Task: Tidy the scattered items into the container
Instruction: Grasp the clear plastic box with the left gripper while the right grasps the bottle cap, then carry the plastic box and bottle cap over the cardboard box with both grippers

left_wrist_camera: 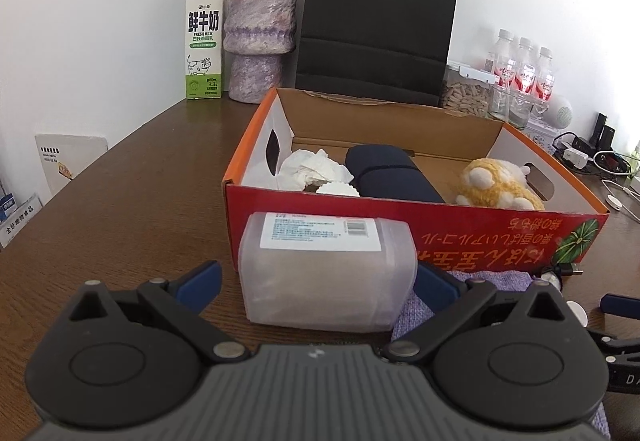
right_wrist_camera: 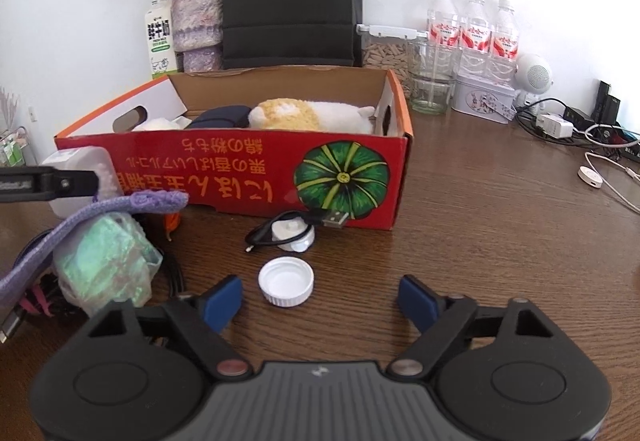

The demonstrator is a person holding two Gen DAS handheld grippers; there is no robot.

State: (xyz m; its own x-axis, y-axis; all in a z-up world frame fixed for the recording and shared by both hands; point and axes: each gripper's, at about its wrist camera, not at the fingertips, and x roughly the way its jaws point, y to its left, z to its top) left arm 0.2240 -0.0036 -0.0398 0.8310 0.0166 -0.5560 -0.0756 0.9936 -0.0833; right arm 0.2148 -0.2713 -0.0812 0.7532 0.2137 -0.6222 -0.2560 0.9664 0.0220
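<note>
Dark wood counter (right_wrist_camera: 500, 221), red cardboard box (left_wrist_camera: 472, 233) in the middle. Left gripper (left_wrist_camera: 320, 281) spread wide around a frosted plastic case (left_wrist_camera: 326, 273) just before the box, not clamped. Right gripper (right_wrist_camera: 320, 301) wide open, empty, white cap (right_wrist_camera: 285, 281) in front of the box.

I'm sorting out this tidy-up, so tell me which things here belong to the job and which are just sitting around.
Job: red cardboard box; frosted plastic case between the open left gripper fingers; white bottle cap; USB cable; purple knit cloth.

Lying about: milk carton, flower vase, black paper bag, water bottles.
</note>
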